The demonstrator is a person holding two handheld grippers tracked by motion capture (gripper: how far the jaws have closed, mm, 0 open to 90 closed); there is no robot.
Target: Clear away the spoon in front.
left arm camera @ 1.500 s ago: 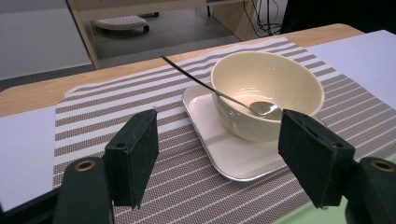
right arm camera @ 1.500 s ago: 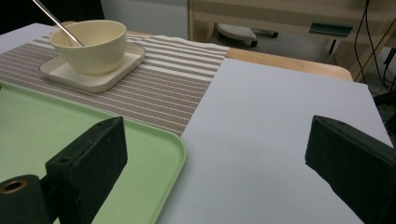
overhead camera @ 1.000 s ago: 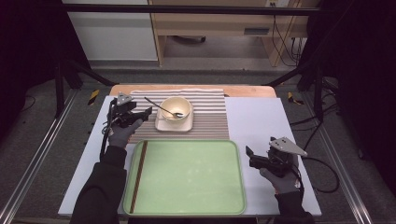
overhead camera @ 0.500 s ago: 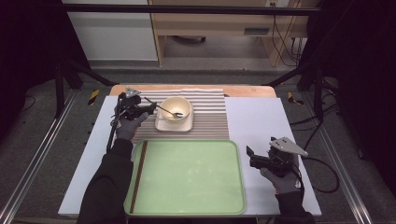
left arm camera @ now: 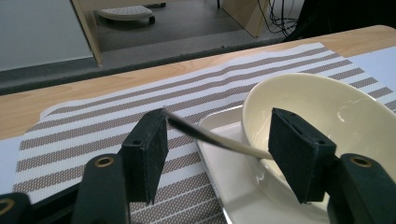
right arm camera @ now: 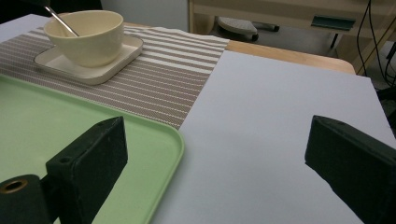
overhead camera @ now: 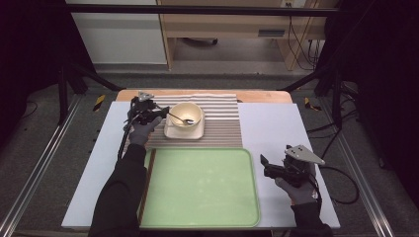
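1. A slim metal spoon (left arm camera: pixel 219 138) leans in the glossy cream ceramic bowl (overhead camera: pixel 186 114), its handle sticking out over the rim on the left gripper's side.
2. The left gripper (left arm camera: pixel 219 154) has just been closing; the handle lies between its ribbed black jaws, touching one pad, not yet clamped.
3. The bowl sits on a square cream saucer (overhead camera: pixel 197 133).
4. Under the saucer lies a woven brown-and-white striped placemat (overhead camera: pixel 222 123).
5. A smooth green plastic tray (overhead camera: pixel 202 187) lies just beside the bowl's placemat.
6. The right gripper (overhead camera: pixel 264 165) hovers well apart from the bowl, jaws wide and empty.
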